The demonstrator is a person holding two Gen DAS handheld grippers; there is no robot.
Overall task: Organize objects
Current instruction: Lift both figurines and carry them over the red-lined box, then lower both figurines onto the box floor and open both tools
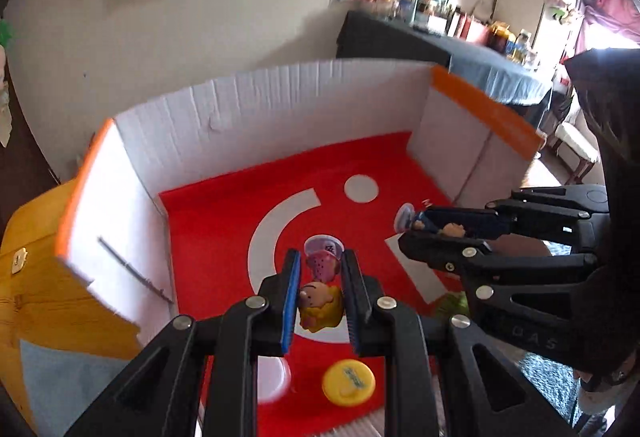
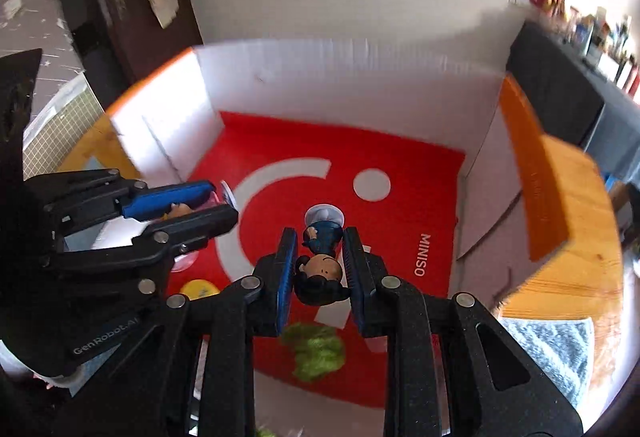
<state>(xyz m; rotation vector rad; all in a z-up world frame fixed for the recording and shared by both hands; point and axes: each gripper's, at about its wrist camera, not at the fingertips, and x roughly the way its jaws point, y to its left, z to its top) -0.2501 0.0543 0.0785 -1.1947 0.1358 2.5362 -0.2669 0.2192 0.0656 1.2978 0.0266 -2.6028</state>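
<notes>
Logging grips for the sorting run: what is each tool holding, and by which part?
Left tool: blond figurine, gripped by its head. Right tool: dark-haired figurine, also by its head.

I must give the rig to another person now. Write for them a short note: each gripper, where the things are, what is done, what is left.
Left gripper: shut on the blond figurine with pink body, held over the box.
Right gripper: shut on the dark-haired figurine in blue, also over the box.
Box: white walls, red floor. Already lying inside: yellow disc and green fuzzy piece.
Done: both figurines picked up and brought above the box.
Left: probably set both figurines down inside, then open the jaws. Any other items outside the box are not visible.
</notes>
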